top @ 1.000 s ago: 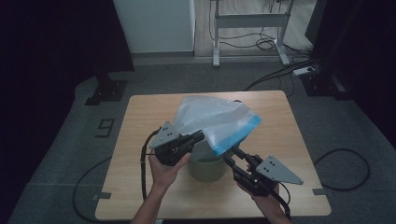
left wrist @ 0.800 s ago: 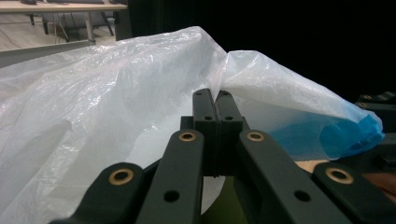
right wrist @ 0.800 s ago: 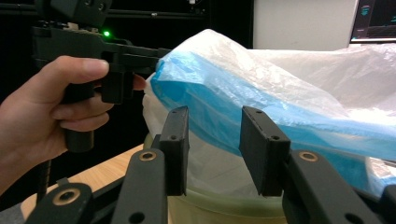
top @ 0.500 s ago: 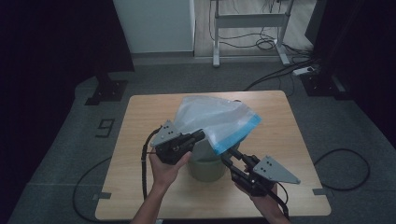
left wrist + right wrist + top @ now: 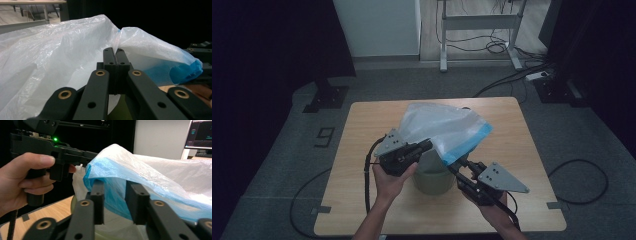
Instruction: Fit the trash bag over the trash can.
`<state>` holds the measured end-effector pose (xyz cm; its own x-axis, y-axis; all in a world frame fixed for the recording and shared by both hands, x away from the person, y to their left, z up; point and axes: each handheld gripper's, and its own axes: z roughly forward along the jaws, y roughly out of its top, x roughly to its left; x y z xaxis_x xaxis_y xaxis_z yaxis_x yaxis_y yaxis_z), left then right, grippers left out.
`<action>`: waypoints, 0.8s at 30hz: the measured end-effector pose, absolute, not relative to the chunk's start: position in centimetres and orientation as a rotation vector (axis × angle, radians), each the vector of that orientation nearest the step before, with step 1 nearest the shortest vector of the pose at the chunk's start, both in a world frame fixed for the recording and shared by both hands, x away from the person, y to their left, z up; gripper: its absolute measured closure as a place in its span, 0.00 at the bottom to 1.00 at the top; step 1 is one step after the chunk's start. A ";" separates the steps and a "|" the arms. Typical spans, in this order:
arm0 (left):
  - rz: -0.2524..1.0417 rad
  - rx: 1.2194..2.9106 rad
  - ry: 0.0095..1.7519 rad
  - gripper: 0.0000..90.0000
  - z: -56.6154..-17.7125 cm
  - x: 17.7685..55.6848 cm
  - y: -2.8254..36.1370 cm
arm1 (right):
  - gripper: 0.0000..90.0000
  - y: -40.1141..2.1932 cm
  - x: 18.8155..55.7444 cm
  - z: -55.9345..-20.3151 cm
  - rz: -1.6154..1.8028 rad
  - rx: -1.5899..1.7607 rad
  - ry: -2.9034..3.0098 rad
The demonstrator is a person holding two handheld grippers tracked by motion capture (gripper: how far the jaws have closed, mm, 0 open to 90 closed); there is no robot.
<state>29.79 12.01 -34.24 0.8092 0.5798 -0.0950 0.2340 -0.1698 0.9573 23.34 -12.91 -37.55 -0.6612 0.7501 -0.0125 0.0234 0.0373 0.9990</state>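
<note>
A translucent white plastic bag [image 5: 439, 125] with a blue rim [image 5: 472, 142] lies draped over a grey-green bin [image 5: 432, 180] at the table's middle. My left gripper [image 5: 428, 145] comes in from the left, and its jaws are shut on a pinch of the white film [image 5: 62, 45] at the bag's mouth, as the left gripper [image 5: 115, 51] view shows. My right gripper [image 5: 456, 167] reaches in from the lower right. Its jaws have just been closing with the blue rim [image 5: 112, 170] sagging between them, and a gap still shows in the right gripper [image 5: 115, 188] view.
The wooden table [image 5: 362, 130] has bare room around the bin on all sides. Cables [image 5: 579, 175] trail over the grey floor. A desk frame [image 5: 477, 22] and a white cabinet [image 5: 377, 25] stand behind the table. A hand [image 5: 20, 180] holds the left gripper's body [image 5: 50, 147].
The right gripper's jaws have narrowed around the bag's blue rim and edged slightly toward it. The left gripper and the bag have kept still.
</note>
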 end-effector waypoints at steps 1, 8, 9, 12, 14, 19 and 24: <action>0.343 1.753 0.631 1.00 -34.2 29.8 12.1 | 0.88 -12.8 23.5 -37.6 1.675 0.781 1.765; 0.305 1.732 0.580 1.00 -34.1 29.6 12.9 | 0.99 -13.6 24.3 -37.7 1.689 0.838 1.747; 0.305 1.732 0.580 1.00 -34.1 29.6 12.9 | 0.99 -13.8 24.4 -37.7 1.689 0.850 1.745; 0.283 1.714 0.571 1.00 -34.1 29.6 13.4 | 0.99 -14.4 24.6 -37.7 1.694 0.873 1.735; 0.279 1.712 0.561 1.00 -34.0 29.6 13.5 | 0.99 -14.5 24.7 -37.7 1.694 0.876 1.732; 0.265 1.704 0.513 0.99 -34.0 29.2 13.4 | 0.99 -14.9 24.8 -37.7 1.693 0.890 1.728; 0.247 1.690 0.476 0.99 -34.0 29.1 13.7 | 0.99 -15.5 25.1 -37.4 1.681 0.923 1.721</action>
<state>29.09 13.71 -33.99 0.8899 0.4443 -0.1034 0.1709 -0.1145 0.9786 25.15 -15.46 -37.36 -0.6078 0.7907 0.0737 0.0920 -0.0221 0.9955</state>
